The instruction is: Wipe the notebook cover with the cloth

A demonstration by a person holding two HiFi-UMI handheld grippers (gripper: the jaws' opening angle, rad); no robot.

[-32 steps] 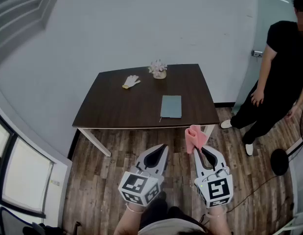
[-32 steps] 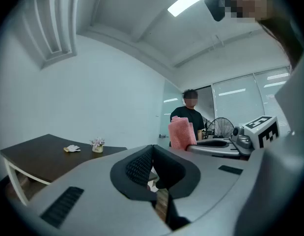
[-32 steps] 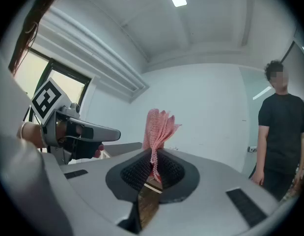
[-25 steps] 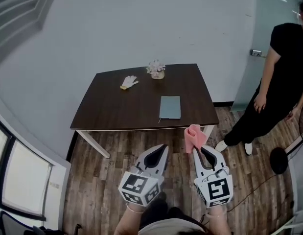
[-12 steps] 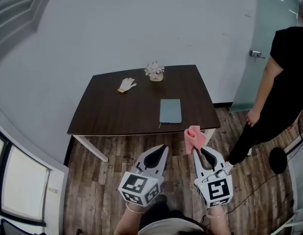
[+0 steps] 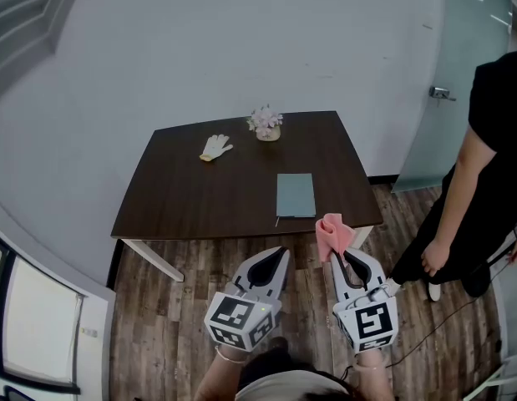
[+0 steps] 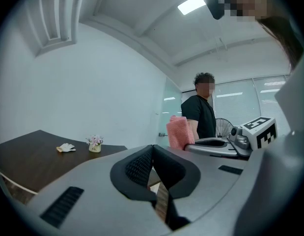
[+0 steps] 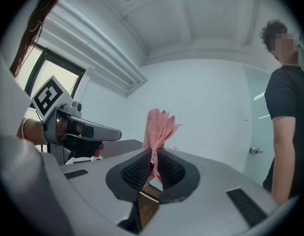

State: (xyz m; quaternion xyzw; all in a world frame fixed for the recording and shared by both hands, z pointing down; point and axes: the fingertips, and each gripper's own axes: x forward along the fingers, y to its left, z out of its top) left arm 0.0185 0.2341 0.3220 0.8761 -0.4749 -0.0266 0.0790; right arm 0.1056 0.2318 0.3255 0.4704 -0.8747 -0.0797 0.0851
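The right tool (image 8: 152,167) pinches the pink cloth (image 8: 159,128) upright.

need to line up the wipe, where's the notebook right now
In the head view the notebook lies flat on the right half of the dark table, near its front edge, just beyond the pink cloth held in the right gripper.

My 2 tools, left gripper (image 6: 277,256) and right gripper (image 6: 339,256): pale grey plastic shells tapering to a point, black ribbed pads (image 7: 137,166) inside, slotted vents on top. White cube (image 6: 237,320) with black square markers at each rear. Thin bangle (image 6: 228,358) on my left wrist.
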